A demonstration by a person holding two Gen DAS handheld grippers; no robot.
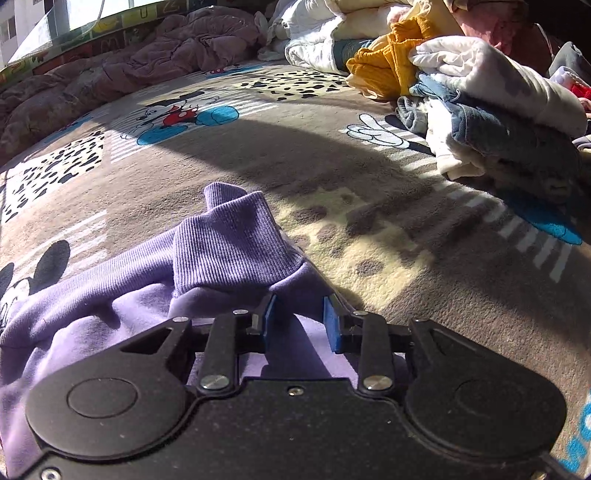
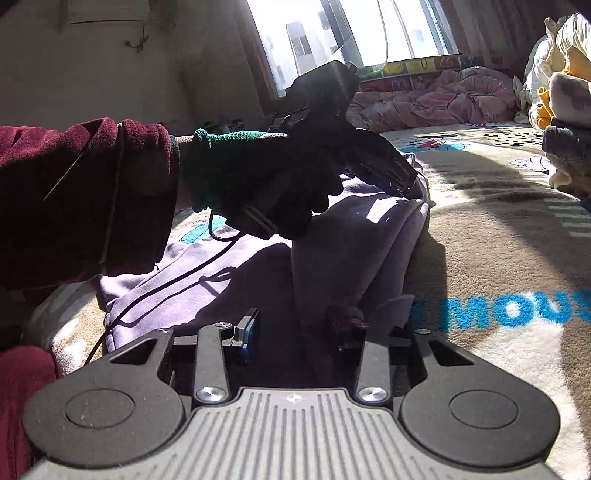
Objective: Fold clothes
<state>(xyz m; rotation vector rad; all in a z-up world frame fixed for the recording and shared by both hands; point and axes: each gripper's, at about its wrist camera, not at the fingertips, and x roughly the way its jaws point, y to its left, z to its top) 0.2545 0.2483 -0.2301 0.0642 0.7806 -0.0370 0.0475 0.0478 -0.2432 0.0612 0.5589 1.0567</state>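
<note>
Left gripper (image 1: 298, 322): jaws part open, blue pads (image 1: 331, 328) either side of a fold of the purple sweatshirt (image 1: 229, 254); whether they press the cloth cannot be told. In the right wrist view its tip rests on the garment's raised edge, held by a dark-gloved hand (image 2: 258, 177) in a maroon sleeve (image 2: 85, 192).

Right gripper (image 2: 295, 334): jaws narrowed around a bunched edge of the purple sweatshirt; actual pinch lost in shadow.

Purple sweatshirt: lying on the cartoon-mouse blanket (image 1: 369, 229), ribbed cuff folded up just beyond the left gripper.

Pile of clothes (image 1: 498, 110): well apart from the sweatshirt, on the blanket's far right.

Pink quilt (image 1: 177, 48): crumpled beyond the sweatshirt, under the window (image 2: 332, 29).
</note>
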